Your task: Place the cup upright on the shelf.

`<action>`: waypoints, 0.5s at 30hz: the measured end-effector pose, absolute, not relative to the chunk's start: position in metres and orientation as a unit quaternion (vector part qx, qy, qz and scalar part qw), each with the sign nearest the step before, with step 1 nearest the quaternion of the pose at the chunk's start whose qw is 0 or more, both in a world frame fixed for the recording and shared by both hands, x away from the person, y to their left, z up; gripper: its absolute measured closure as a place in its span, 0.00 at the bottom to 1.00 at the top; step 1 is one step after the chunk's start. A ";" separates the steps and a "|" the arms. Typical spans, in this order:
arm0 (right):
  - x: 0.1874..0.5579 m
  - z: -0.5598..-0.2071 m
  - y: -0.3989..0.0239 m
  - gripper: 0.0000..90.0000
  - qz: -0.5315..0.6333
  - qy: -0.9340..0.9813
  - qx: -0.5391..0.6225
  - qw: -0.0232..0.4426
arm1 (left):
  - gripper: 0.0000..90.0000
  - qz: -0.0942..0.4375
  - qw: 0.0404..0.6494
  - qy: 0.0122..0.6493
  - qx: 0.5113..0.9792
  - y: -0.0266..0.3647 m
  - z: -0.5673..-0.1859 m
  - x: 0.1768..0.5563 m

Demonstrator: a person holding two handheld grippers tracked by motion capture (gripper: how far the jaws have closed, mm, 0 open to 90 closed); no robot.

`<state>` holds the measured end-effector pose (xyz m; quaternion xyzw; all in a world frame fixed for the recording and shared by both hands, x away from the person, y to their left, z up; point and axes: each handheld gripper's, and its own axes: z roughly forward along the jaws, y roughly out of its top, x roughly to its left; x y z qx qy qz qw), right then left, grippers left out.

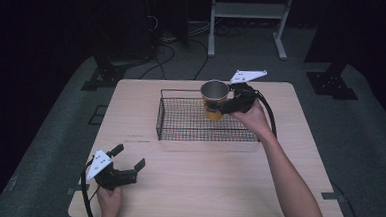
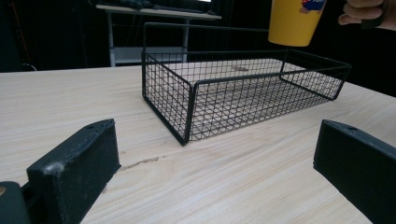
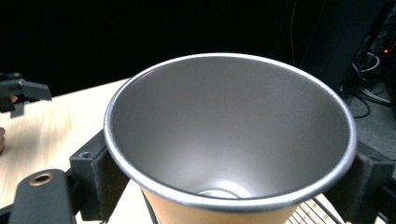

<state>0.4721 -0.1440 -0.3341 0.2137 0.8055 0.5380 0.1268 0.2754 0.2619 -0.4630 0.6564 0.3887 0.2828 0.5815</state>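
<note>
While the right hand-held gripper point(image 1: 230, 103) pinches a yellow cup point(image 1: 215, 100) by its sides, the cup hangs upright above the far part of the black wire basket point(image 1: 179, 133), clear of the mesh floor. From the right gripper view the cup's mouth point(image 3: 229, 135) faces the camera, its inside grey and metallic with a thin bright rim, and one black jaw presses against each side of the wall just under that rim. In the left gripper view the yellow cup bottom point(image 2: 293, 23) floats above the basket's far right corner, with fingers point(image 2: 359, 9) of the person's right hand just beside it.

The basket sits on the pale wooden surface point(image 1: 217, 190), toward the far edge and about midway between the left and right edges. It is long and shallow, with a raised handle bar on its far end as seen from the left gripper view point(image 2: 243, 88), and nothing lies inside it.

Near the front left corner of the surface, the left hand-held gripper point(image 1: 128, 161) rests low, its jaws spread wide apart and holding nothing. Its own view shows the two black jaws far apart at the bottom corners, with bare wood between them and the basket's near corner ahead. A grey three-cornered plate point(image 1: 98, 164) sits on top of it, and the person's left hand point(image 1: 108, 200) grips it from the front edge. The two grippers are well apart.
</note>
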 end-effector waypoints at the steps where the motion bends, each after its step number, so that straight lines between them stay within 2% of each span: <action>1: 0.474 -0.335 -0.143 0.14 0.540 0.804 0.214 0.127 | 0.00 0.283 0.582 0.388 0.656 0.262 -0.463 0.275; 15: 0.495 -0.351 -0.142 0.14 0.539 0.800 0.238 0.115 | 0.00 0.283 0.584 0.389 0.654 0.262 -0.463 0.275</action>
